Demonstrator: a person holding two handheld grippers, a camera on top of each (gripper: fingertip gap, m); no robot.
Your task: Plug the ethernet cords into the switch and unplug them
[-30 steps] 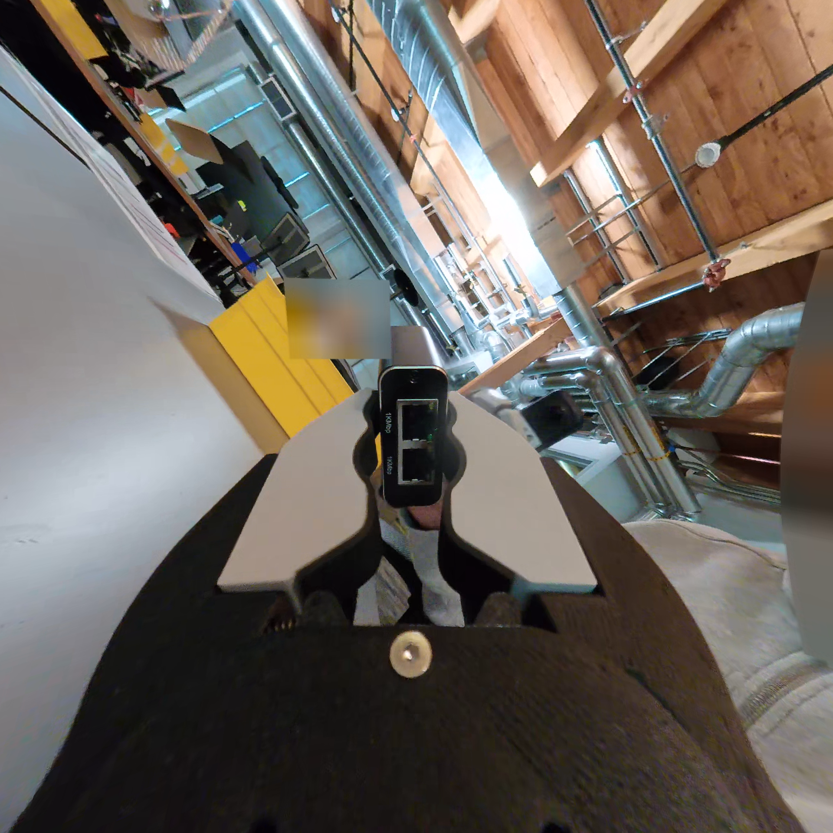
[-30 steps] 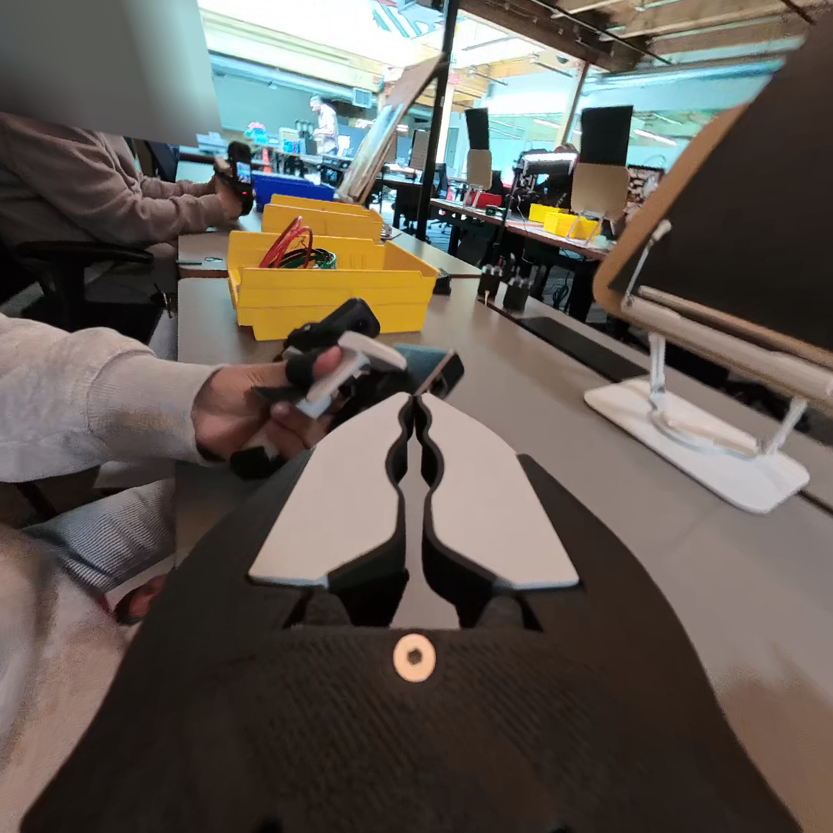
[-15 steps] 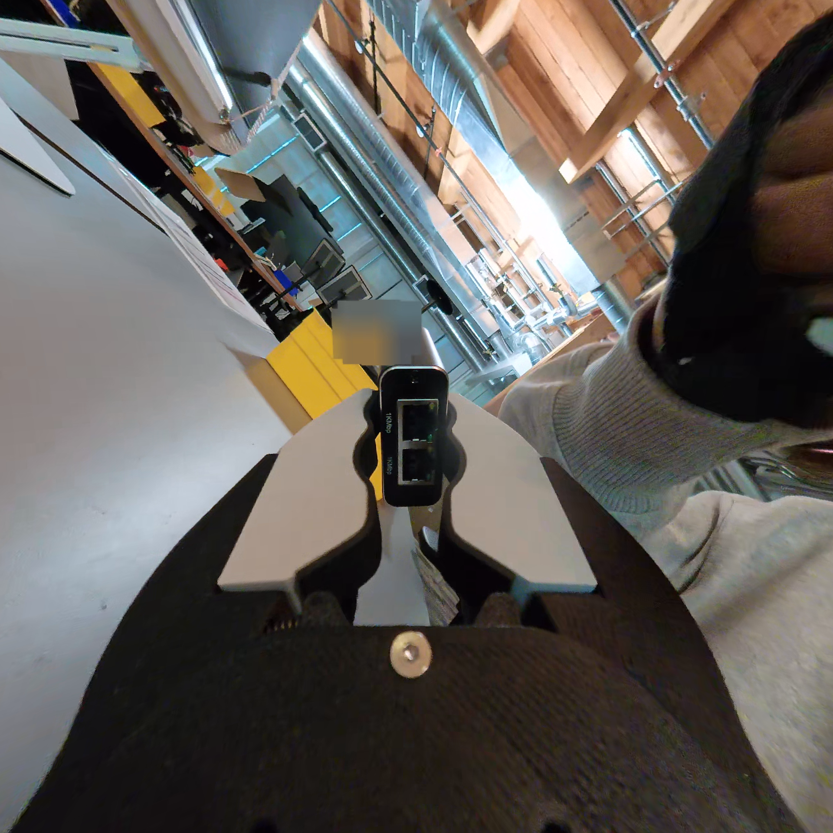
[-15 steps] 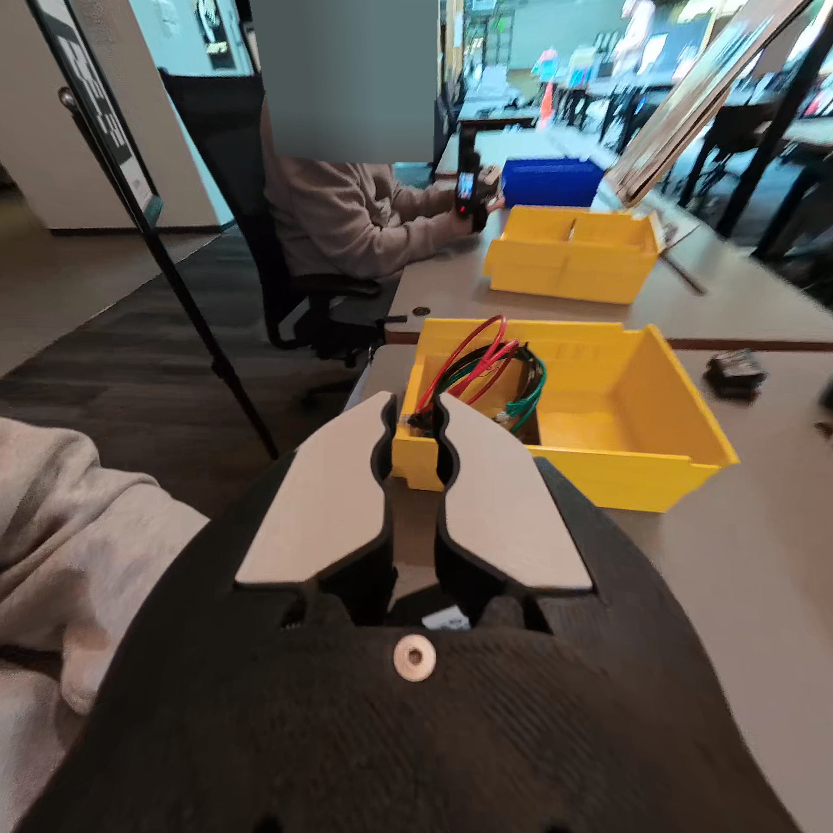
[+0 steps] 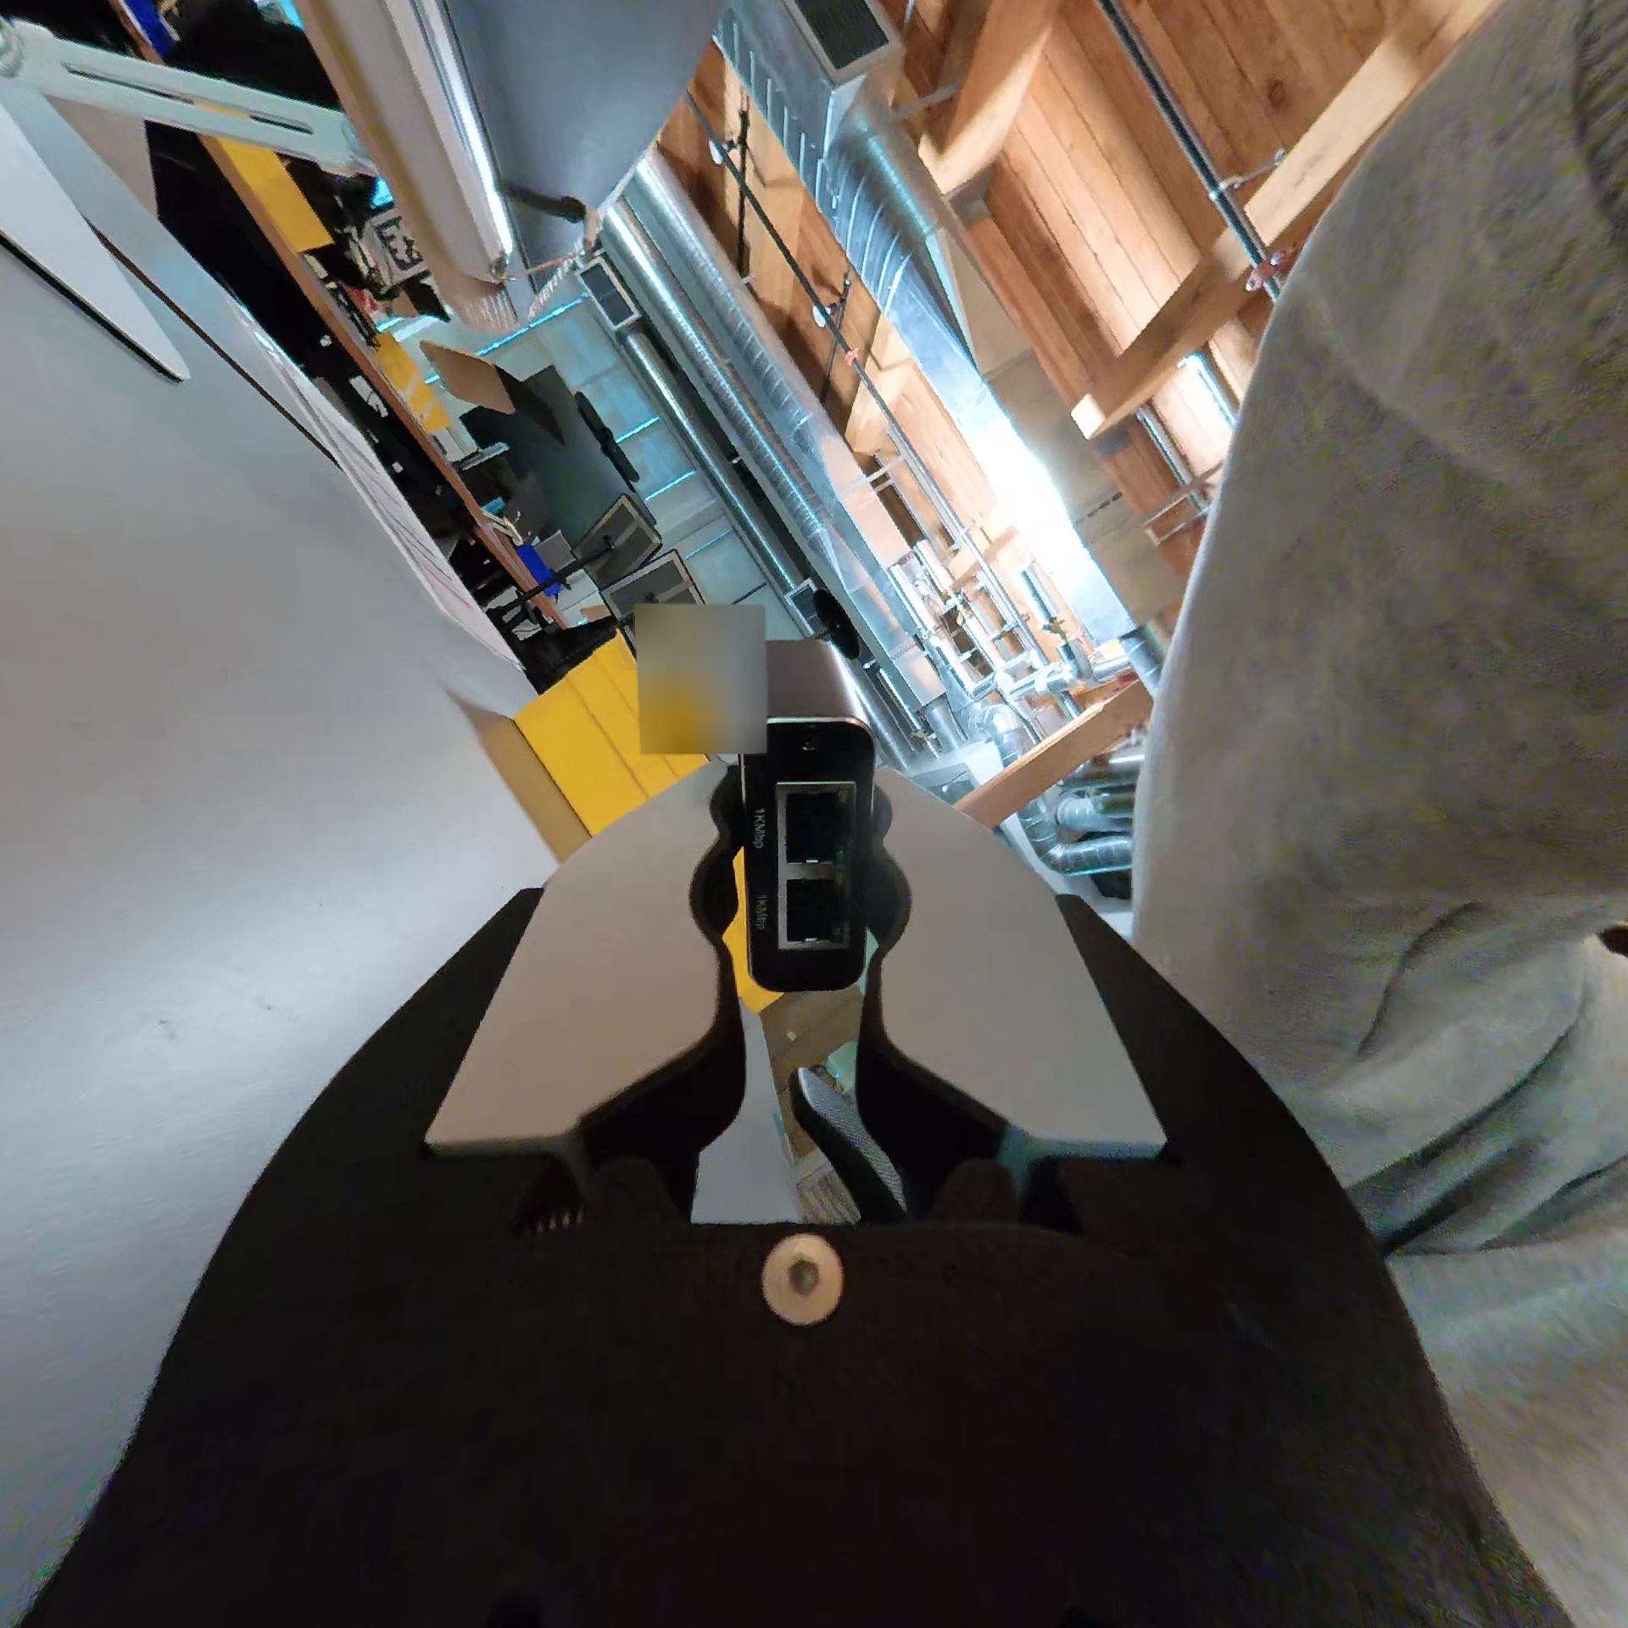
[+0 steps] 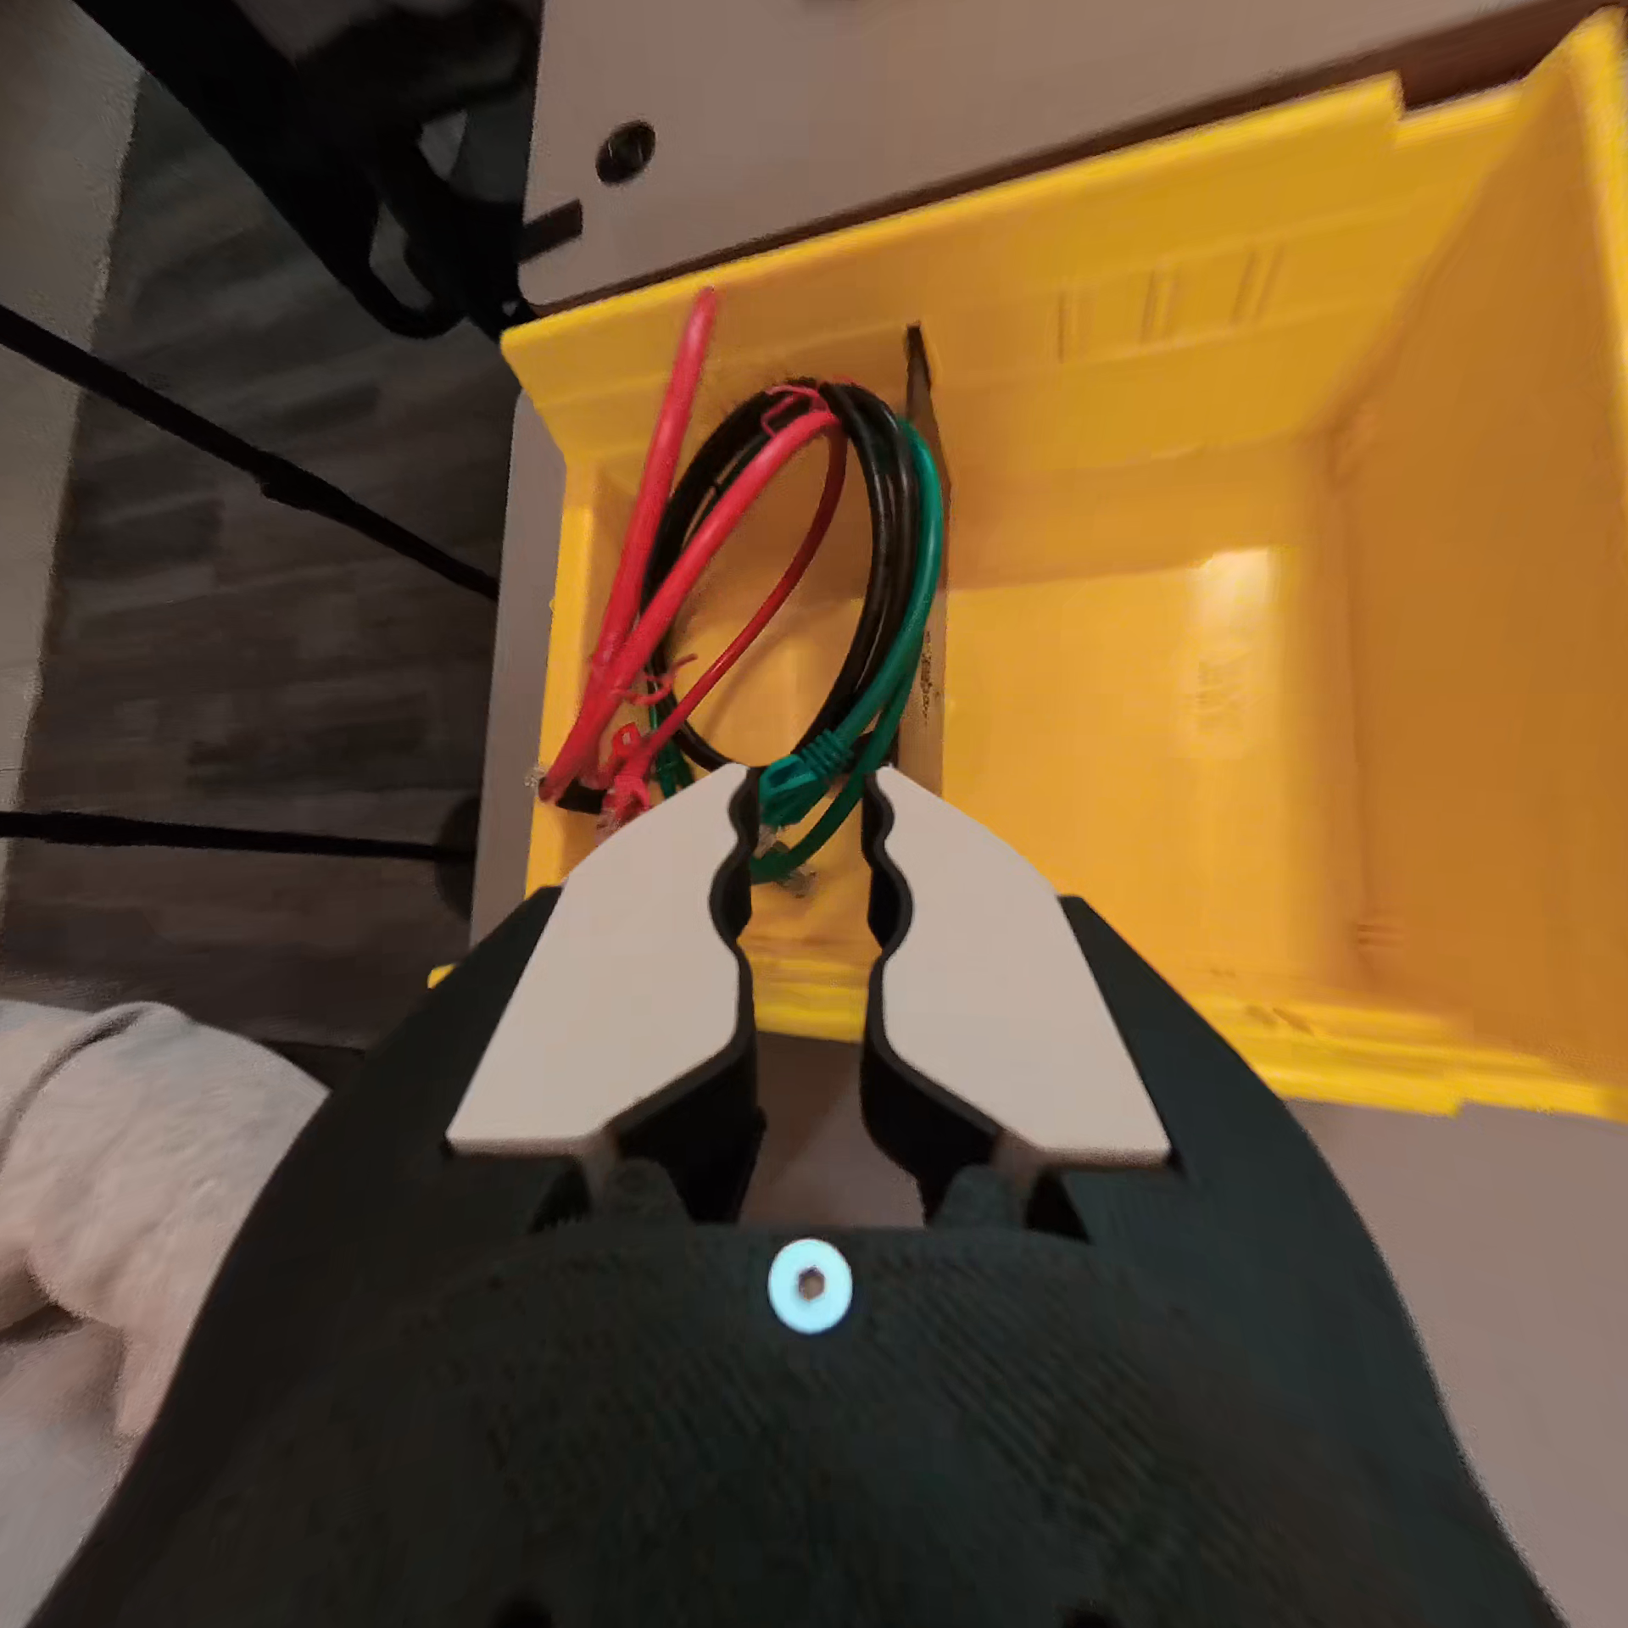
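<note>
Gripping a small black switch (image 5: 809, 868) between the tips of the left gripper (image 5: 803, 872), fingers pressed against its two sides. Switch held end-on toward the camera, two empty ports stacked one above the other, raised off the grey table (image 5: 203, 793) with wooden ceiling beams and silver ducts behind. Grey sleeve (image 5: 1409, 705) filling the right edge of the left wrist view.

Hovering over a yellow bin (image 6: 1233, 617) on the table, right gripper (image 6: 806, 793) with fingers narrowly parted and nothing between them. Coiled in the bin's left compartment, beside a cardboard divider: red cord (image 6: 669, 564), black cord (image 6: 872, 493) and green cord (image 6: 921, 546). Green plug (image 6: 797, 780) lying just past the fingertips, seen in the gap between them; contact cannot be told. Right compartment bare yellow.
</note>
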